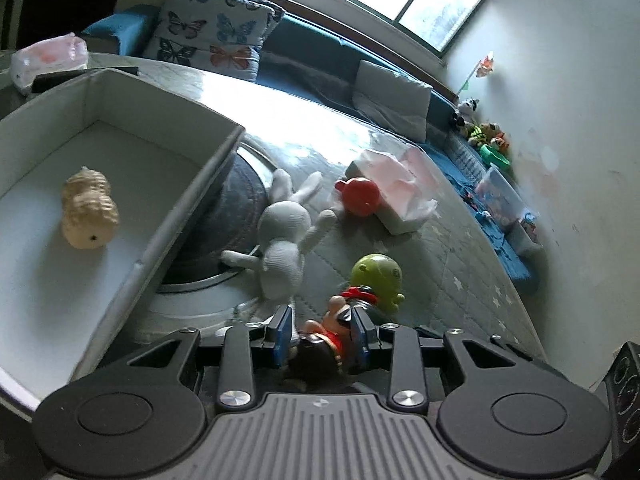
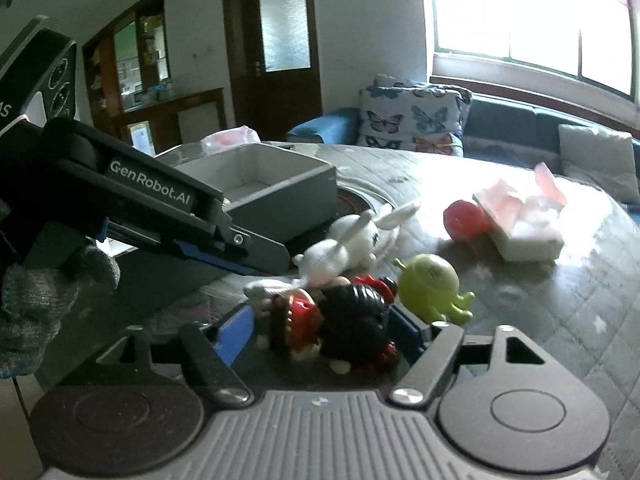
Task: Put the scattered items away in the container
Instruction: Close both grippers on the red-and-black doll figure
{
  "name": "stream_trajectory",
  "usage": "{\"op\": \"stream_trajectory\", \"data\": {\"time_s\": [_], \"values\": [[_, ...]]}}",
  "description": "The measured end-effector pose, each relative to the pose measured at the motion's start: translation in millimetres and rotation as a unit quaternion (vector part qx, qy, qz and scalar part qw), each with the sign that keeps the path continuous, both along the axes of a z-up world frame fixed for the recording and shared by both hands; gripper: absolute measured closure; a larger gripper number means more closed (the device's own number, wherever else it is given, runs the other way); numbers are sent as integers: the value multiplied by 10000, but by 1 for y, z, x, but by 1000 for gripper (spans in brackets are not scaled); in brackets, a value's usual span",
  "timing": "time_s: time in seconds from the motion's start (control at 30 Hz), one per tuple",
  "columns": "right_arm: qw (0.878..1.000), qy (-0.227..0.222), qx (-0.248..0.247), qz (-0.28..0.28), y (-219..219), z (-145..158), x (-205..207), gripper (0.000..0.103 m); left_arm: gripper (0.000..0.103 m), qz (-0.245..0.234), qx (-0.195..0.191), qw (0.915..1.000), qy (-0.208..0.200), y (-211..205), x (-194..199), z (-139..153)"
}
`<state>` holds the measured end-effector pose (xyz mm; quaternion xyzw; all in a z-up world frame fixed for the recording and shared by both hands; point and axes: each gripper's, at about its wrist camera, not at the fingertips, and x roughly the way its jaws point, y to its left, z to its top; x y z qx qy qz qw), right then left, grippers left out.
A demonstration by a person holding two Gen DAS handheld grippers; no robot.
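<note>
Closest to the lens, black-and-grey left hand-held gripper point(image 1: 322, 314), blue pads flanking a small black-haired doll in red clothes point(image 1: 320, 344) down on the counter; impossible to tell whether pressing on it or merely framing it. Right hand-held gripper point(image 2: 322, 316) spread wide about what looks like the same doll, with a gap showing on one side.

Beneath everything, round counter under a quilted grey-green cover with white stars point(image 1: 440, 272). On its left part, large grey fabric-walled container point(image 1: 188, 200), open-topped, holding only a tan ribbed soft toy point(image 1: 90, 210).

Likely trouble: two tools crowding one doll, so risk of pads colliding or knocking it sideways. Lumpy little figure, probably apt to twist out of a shallow pinch while being lifted over the container wall.

Around, by size: white knitted rabbit point(image 1: 284, 240) sprawled between doll and container, right across the carry path. Pink-and-white tissue box point(image 1: 400, 192) farther back. Green round-headed figure point(image 1: 376, 280) just beside the doll. Red round toy point(image 1: 358, 196) against the tissue box. None of these inside the container.
</note>
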<state>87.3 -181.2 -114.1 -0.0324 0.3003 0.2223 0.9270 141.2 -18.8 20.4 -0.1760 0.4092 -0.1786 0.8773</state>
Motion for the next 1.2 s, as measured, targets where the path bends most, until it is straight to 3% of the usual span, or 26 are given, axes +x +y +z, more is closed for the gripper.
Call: {"op": "stream_trajectory", "data": {"time_s": [0.17,0.33,0.7,1.2], "values": [[10000,88,-33,-24,-1,-9,5,17,68,-110,61,9999,-15,-11,10,-3],[9999,159,-19,-54,1,-17,13,17,68,-266,212,9994,8,-19,18,-10],[9996,188,-220,48,8,-23,22,19,67,-727,155,9972,-35,-23,22,-13],[9979,395,-223,470,-6,-16,7,21,68,-861,-738,9921,533,-5,11,-21]]}}
